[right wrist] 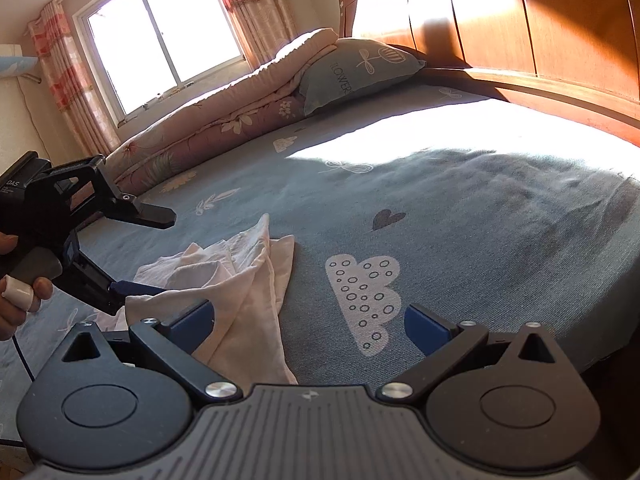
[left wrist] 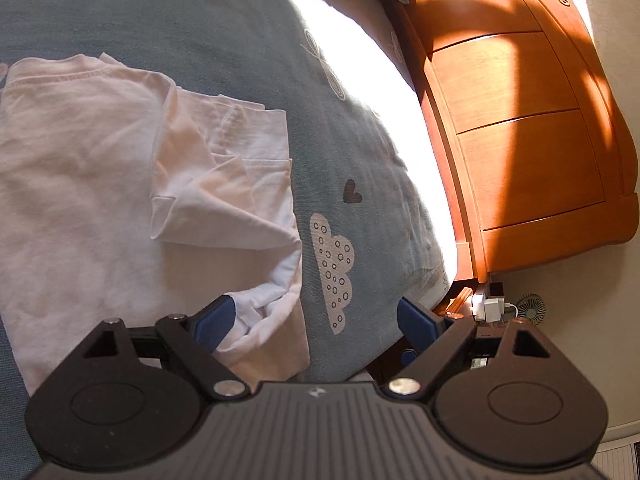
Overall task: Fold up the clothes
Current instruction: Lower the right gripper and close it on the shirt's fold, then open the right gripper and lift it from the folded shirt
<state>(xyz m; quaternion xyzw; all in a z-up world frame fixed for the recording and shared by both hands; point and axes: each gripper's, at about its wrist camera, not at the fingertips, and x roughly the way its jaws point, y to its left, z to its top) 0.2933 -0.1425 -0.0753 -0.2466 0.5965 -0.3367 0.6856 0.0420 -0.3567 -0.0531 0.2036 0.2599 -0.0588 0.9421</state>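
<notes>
On the blue bedsheet (left wrist: pixel 240 20), rumpled white shirt (left wrist: pixel 80 180) beside both wide-open fingers; wooden headboard (left wrist: pixel 520 100) beyond.

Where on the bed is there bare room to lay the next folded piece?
Free: the blue sheet between the white shirt and the wooden headboard, around the cloud print and heart print, up to the sunlit strip. Crowded: the shirt's side, where the left gripper hangs, and the far edge with the rolled quilt and pillow.
</notes>
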